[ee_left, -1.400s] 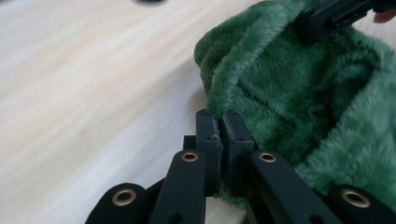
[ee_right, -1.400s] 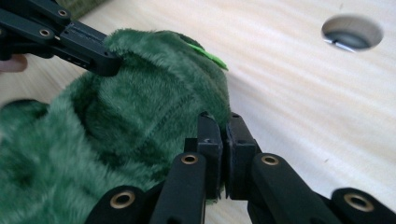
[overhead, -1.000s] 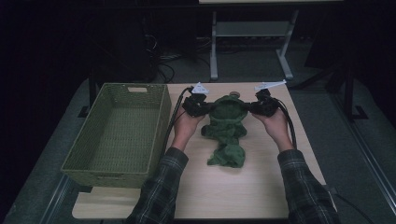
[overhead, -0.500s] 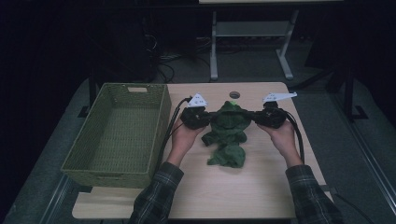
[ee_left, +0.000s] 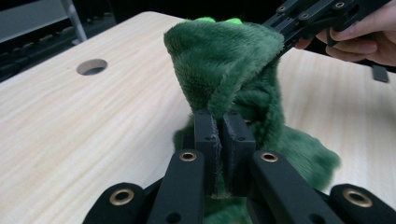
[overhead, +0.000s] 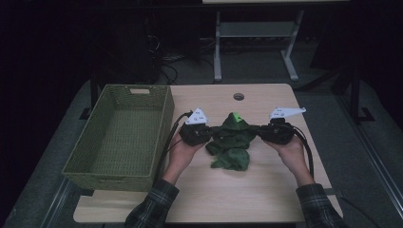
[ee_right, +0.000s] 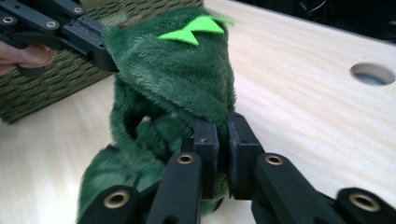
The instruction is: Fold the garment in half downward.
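While both hands hold it up between them over the pale wood-grain table (overhead: pixel 266 199), the green plush garment (overhead: pixel 233 142) hangs in a soft, crumpled peak, its lower folds resting on the tabletop. Left gripper (overhead: pixel 205 134): black jaws pinched tight on a fuzzy fold at the cloth's left edge. Right gripper (overhead: pixel 262 133): jaws have just eased slightly, pads pressing plush at the right edge. Bright green felt zigzag (ee_right: pixel 196 29) at the peak. Farther left, rectangular woven olive basket (overhead: pixel 161 128). Beyond, round cable hole (overhead: pixel 238 97) in the tabletop.
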`<state>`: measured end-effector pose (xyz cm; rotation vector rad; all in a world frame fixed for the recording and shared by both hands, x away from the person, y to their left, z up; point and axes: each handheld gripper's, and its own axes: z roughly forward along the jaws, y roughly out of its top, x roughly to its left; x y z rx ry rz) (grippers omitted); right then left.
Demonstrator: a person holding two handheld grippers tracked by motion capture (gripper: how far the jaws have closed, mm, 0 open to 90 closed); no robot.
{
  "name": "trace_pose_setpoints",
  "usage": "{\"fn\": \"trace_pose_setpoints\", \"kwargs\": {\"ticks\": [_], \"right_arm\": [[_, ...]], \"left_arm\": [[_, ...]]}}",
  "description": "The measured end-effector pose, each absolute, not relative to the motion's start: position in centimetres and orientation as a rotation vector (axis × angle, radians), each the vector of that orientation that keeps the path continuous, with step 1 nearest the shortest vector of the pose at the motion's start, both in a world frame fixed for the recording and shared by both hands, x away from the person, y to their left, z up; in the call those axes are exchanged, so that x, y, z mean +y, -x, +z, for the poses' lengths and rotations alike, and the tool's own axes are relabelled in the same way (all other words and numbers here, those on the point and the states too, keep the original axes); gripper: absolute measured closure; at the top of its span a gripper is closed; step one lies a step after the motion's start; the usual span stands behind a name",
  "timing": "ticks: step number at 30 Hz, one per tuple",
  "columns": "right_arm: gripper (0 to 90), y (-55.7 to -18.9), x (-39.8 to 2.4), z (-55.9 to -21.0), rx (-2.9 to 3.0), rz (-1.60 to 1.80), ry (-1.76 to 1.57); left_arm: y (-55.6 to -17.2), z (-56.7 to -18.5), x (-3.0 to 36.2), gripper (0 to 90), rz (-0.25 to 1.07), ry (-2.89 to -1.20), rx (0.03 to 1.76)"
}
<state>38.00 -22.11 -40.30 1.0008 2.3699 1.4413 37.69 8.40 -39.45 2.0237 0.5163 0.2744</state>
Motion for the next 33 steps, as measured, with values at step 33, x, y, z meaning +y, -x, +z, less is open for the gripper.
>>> {"fn": "trace_pose_setpoints", "kwargs": {"ticks": [33], "right_arm": [[78.4,-29.4,-21.4,-43.0,2.509,1.377,-0.894]], "left_arm": [[-31.1,-43.8,9.6,85.6,0.170,-2.132,0.345]]}}
